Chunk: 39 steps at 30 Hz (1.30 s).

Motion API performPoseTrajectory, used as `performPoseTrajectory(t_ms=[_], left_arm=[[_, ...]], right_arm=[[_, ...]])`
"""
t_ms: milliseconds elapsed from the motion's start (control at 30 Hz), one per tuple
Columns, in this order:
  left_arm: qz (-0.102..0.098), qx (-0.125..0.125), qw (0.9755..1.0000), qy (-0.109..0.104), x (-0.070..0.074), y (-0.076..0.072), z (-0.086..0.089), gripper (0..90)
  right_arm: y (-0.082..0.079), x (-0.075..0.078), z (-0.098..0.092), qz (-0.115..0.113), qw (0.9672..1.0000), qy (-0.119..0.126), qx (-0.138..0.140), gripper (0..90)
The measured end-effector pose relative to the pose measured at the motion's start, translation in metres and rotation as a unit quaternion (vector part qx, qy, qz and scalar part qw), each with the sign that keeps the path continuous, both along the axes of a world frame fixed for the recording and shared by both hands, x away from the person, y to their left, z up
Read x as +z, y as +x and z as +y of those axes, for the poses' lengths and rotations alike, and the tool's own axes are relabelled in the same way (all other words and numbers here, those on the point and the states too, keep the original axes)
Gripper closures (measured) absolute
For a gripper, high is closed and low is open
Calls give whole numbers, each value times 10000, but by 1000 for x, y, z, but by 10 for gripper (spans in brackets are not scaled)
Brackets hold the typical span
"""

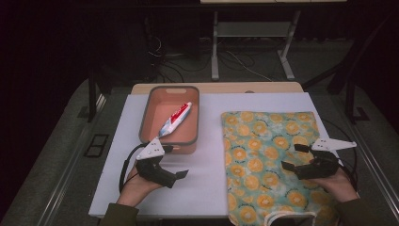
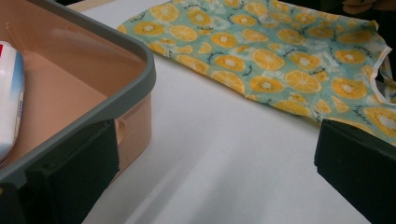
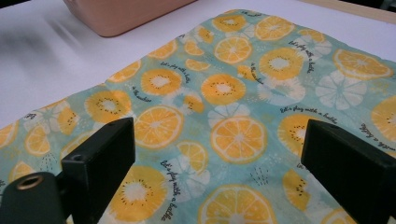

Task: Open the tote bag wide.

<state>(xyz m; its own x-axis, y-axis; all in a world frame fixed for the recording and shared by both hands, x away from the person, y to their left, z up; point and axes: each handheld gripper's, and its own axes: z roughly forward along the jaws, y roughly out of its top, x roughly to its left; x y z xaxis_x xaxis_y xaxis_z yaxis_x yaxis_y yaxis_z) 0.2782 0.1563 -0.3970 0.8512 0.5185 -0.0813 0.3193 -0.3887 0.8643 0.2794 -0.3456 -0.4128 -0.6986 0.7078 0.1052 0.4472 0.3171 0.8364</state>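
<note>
Both my grippers sit wide open, empty: left gripper (image 1: 175, 162) beside the orange bin (image 1: 190, 117), right gripper (image 1: 295, 157) over the citrus-print cloth (image 1: 263, 141). Toothpaste tube (image 1: 176, 117) lies inside the bin.

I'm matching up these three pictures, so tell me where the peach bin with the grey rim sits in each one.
High view: the bin sits left of centre, on the white table's far half.
Left gripper view: its near corner takes the left side, above the left jaw.
Right gripper view: its base shows at the top left.
Shared landmark: the orange-slice cloth beside it.
</note>
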Motion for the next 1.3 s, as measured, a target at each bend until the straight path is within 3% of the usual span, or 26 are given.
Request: performPoseTrajectory(t_ms=[267,467,600,733,833,967,1000,1233,1267,1300], left_arm=[[28,-51,10000,34,-1,0,-4,0],[20,-84,9999,81,-3,-3,-5,0],[33,-90,9999,68,-4,-4,-6,0],[72,-125,9998,103,-6,-4,-7,0],[98,-144,9998,119,-8,-4,-9,0],[112,-171,9997,133,-9,-5,-10,0],[110,-172,9997,138,-9,-5,-10,0],[139,-188,9996,140,-10,-5,-10,0],[138,-189,9996,142,-10,-5,-10,0],[137,-193,9996,149,-10,-5,-10,0]], right_arm=[[1,-1,-1,20,10000,-63,-15,98],[2,-5,-13,70,9984,-489,-261,99],[4,-8,-21,242,9977,-541,-333,99],[3,-10,-18,327,9978,-566,-131,141],[1,-16,-5,522,9952,-766,328,186],[-2,-21,2,657,9920,-898,591,229],[-4,-24,7,711,9893,-1000,794,241],[-13,-25,20,711,9839,-1038,1269,311],[-15,-27,25,752,9802,-1174,1408,340],[-15,-27,25,752,9802,-1174,1408,340]])
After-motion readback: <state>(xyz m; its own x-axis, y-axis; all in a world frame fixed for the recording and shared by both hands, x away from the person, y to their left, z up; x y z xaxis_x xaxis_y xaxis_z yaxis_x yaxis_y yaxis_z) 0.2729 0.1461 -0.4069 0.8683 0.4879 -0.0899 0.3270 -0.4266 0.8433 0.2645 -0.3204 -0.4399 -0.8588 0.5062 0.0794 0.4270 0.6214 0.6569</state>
